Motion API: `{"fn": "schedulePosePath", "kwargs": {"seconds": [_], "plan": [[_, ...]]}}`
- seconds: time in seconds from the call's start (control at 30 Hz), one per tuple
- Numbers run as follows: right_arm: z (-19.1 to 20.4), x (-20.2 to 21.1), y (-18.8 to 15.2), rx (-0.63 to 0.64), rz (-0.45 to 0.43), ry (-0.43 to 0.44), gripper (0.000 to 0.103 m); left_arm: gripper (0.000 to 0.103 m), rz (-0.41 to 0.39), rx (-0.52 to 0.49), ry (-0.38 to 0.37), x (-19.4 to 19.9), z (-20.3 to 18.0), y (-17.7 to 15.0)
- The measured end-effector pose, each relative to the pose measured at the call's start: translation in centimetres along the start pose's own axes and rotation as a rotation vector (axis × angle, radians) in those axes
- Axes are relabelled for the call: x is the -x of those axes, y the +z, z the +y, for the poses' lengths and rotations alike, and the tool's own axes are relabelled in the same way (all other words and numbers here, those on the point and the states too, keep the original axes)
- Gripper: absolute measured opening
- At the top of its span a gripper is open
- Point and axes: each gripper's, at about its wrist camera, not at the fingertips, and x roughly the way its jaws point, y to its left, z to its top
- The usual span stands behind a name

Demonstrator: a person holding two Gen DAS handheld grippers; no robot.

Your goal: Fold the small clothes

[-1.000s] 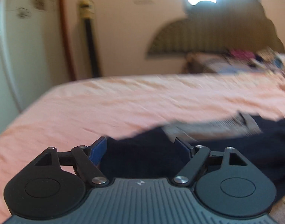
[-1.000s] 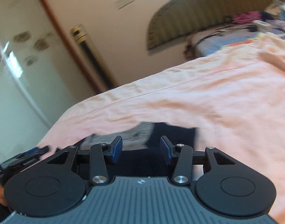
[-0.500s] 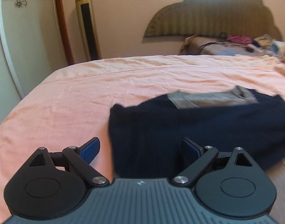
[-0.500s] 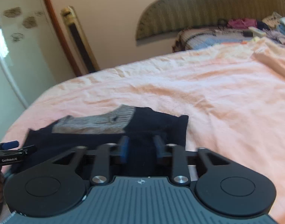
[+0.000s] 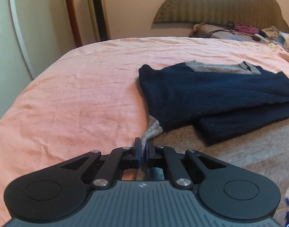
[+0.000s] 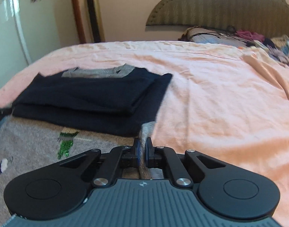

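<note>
A small grey sweater [image 5: 225,151] lies on the peach bed sheet [image 5: 78,94], with its navy sleeves [image 5: 210,94] folded across the chest. In the left wrist view my left gripper [image 5: 142,152] sits at the garment's left side edge, jaws closing, pads pressed on a pinch of grey knit. In the right wrist view my right gripper [image 6: 142,149] closes the same way on a grey fold at the right side edge, just below the navy sleeves [image 6: 91,96]. A green sequin motif [image 6: 66,143] shows on the grey sweater [image 6: 31,143] front.
A padded headboard [image 5: 220,5] and a heap of clothes and cables [image 5: 244,30] lie at the far end of the bed. A gold tower unit [image 5: 97,11] and a white wardrobe door [image 5: 31,28] stand by the wall at left. A loose peach fold [image 6: 273,75] lies at right.
Both grippers drew back from over the navy sleeves to the grey side edges of the sweater. Their jaws, wide apart before, have closed onto the grey knit.
</note>
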Motion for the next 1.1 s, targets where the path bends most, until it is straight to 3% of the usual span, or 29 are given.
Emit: {"fn": "schedulePosePath", "kwargs": {"seconds": [0.13,0.17,0.2,0.23,0.27,0.3,0.33,0.4,0.43,0.47,0.5,0.53,0.63,0.73,0.77,0.8,0.87,0.9,0.93,1.0,1.03,1.07,1.1], "plan": [[-1.9,0.0,-1.1,-0.109,-0.005,0.034,0.008,0.005,-0.002,-0.05,0.039,0.8,-1.2,-0.3],[-1.6,0.2,-1.1,-0.123,0.003,0.036,0.012,0.005,0.011,-0.032,0.023,1.3,-1.1,-0.3],[-1.5,0.6,-1.1,-0.145,0.007,0.049,0.03,0.007,0.029,-0.01,-0.008,2.0,-0.9,-0.4],[-1.3,1.2,-1.2,-0.16,0.006,0.068,0.041,0.018,0.047,0.014,-0.042,2.8,-0.5,-0.7],[-1.0,2.0,-1.4,-0.156,-0.001,0.089,0.06,0.028,0.055,0.036,-0.067,3.6,-0.2,-1.3],[-0.6,2.9,-1.7,-0.143,-0.004,0.1,0.069,0.056,0.055,0.055,-0.086,4.1,0.0,-2.0],[-0.3,3.4,-2.1,-0.134,0.005,0.104,0.068,0.075,0.052,0.074,-0.093,4.5,0.2,-2.7],[0.2,3.7,-3.1,-0.131,0.048,0.118,0.062,0.069,0.034,0.085,-0.09,4.7,0.1,-4.0],[0.5,3.5,-3.5,-0.118,0.055,0.12,0.058,0.04,0.003,0.069,-0.071,4.9,-0.2,-4.3],[1.1,3.5,-3.8,-0.076,0.038,0.093,0.043,0.019,-0.016,0.058,-0.066,5.2,-0.4,-4.3],[1.3,3.4,-3.7,-0.053,0.043,0.066,0.012,0.005,-0.013,0.04,-0.044,5.2,-0.4,-4.2],[0.8,3.3,-3.4,-0.075,0.051,0.082,0.011,0.005,-0.007,0.033,-0.027,5.3,-0.1,-4.1],[-2.0,3.7,-3.5,-0.148,0.052,0.084,0.006,0.005,-0.004,0.012,0.012,5.2,1.1,-4.2],[-2.5,4.4,-4.3,-0.217,0.054,0.114,0.006,0.005,0.03,0.095,-0.038,6.3,2.2,-4.4],[-2.3,4.8,-4.4,-0.232,0.055,0.119,0.016,0.006,0.057,0.142,-0.086,7.0,2.6,-4.7],[-1.9,5.4,-4.7,-0.249,0.069,0.134,0.033,0.011,0.084,0.191,-0.143,7.6,3.0,-5.2],[-1.1,7.0,-5.8,-0.253,0.085,0.185,0.056,0.038,0.107,0.286,-0.246,9.2,3.8,-6.7],[-0.7,7.8,-6.4,-0.248,0.099,0.199,0.059,0.066,0.1,0.325,-0.298,9.9,3.9,-7.6],[-0.5,8.4,-7.2,-0.239,0.116,0.206,0.059,0.075,0.089,0.354,-0.336,10.5,4.0,-8.3],[-0.3,9.4,-8.4,-0.247,0.115,0.225,0.059,0.072,0.062,0.319,-0.317,11.2,2.9,-9.0],[-0.3,9.6,-8.7,-0.254,0.114,0.237,0.057,0.056,0.047,0.266,-0.278,11.3,2.0,-9.1],[-0.2,9.6,-8.8,-0.254,0.122,0.242,0.039,0.038,0.036,0.212,-0.222,11.3,1.3,-9.1],[-0.2,9.3,-8.8,-0.253,0.147,0.242,0.011,0.007,0.038,0.171,-0.174,11.1,0.9,-8.9]]}}
